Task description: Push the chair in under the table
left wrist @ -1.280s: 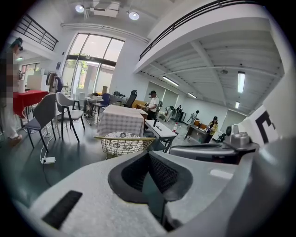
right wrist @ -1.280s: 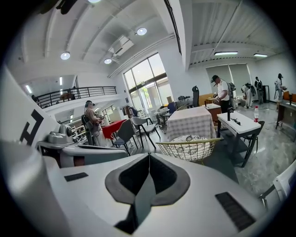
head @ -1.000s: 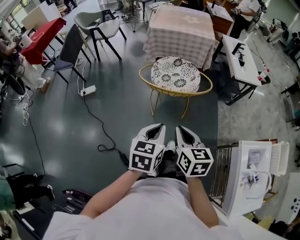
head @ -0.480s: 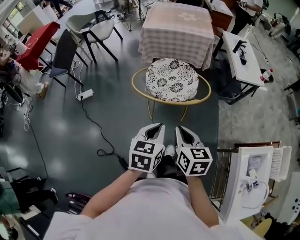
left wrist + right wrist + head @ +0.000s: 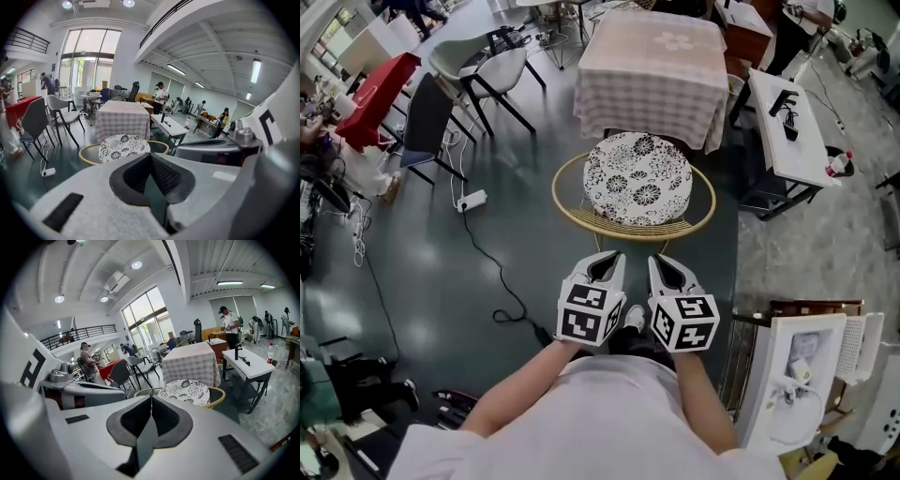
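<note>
- Left gripper (image 5: 605, 260): its own view shows the two dark pads pressed together at the tips with nothing between them, so that claw is closed and empty.
- Right gripper (image 5: 666, 263): the same in its view, with the pads meeting along one line and gripping nothing.
- Both are held side by side, pointing at the round chair (image 5: 636, 180), just short of its near rim and not touching it.
- The round chair has a flower-patterned seat in a gold-coloured hoop. It stands on the dark floor in front of the table (image 5: 652, 56), which is draped in a checked cloth, and the seat is not under the table.
- From overhead, the far rim comes close to the hanging cloth. I cannot tell whether they touch.
- The seat hides most of the chair legs. In both gripper views, the grey jaw housing covers the chair's lower half.
- The cloth hides the table's legs and the space beneath it.
- My sleeves and shirt block the floor nearest me.
- At the right, a white desk (image 5: 792, 122) runs past the frame edge. A white rack (image 5: 806, 361) at the lower right is cut off, and its contents are too small to make out.
</note>
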### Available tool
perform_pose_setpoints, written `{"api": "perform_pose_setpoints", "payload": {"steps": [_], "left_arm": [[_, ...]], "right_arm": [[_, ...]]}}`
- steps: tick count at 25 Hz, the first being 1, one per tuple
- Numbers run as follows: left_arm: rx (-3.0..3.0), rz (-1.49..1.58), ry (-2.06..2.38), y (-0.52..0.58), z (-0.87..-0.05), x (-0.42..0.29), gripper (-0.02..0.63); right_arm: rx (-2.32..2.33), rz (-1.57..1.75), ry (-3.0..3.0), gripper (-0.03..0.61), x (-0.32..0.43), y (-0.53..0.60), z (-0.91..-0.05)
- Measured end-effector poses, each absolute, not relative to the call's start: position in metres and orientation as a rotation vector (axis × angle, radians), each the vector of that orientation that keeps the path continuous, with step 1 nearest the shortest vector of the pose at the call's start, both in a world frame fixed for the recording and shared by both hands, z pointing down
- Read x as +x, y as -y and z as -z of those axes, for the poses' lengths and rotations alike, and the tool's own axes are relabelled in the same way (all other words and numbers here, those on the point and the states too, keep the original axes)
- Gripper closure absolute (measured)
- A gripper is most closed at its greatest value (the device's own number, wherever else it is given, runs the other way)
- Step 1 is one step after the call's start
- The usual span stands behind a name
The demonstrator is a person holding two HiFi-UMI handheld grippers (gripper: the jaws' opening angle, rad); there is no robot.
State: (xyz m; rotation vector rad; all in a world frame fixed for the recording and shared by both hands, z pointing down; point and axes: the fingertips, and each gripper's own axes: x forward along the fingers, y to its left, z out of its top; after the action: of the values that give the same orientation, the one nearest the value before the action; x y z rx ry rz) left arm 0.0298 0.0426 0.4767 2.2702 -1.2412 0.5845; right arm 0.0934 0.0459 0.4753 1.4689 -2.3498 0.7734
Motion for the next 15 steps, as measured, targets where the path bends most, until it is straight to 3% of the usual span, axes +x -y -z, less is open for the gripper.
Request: {"api": "perform_pose_setpoints", "payload": {"steps": [15], "left_arm": [[2.275,-0.669,1.266,-0.017,-0.498,0.024,0.609]], "right_arm": [[1.303,-0.651,2.364,0.574,0.090,-0.024,-0.493]]}}
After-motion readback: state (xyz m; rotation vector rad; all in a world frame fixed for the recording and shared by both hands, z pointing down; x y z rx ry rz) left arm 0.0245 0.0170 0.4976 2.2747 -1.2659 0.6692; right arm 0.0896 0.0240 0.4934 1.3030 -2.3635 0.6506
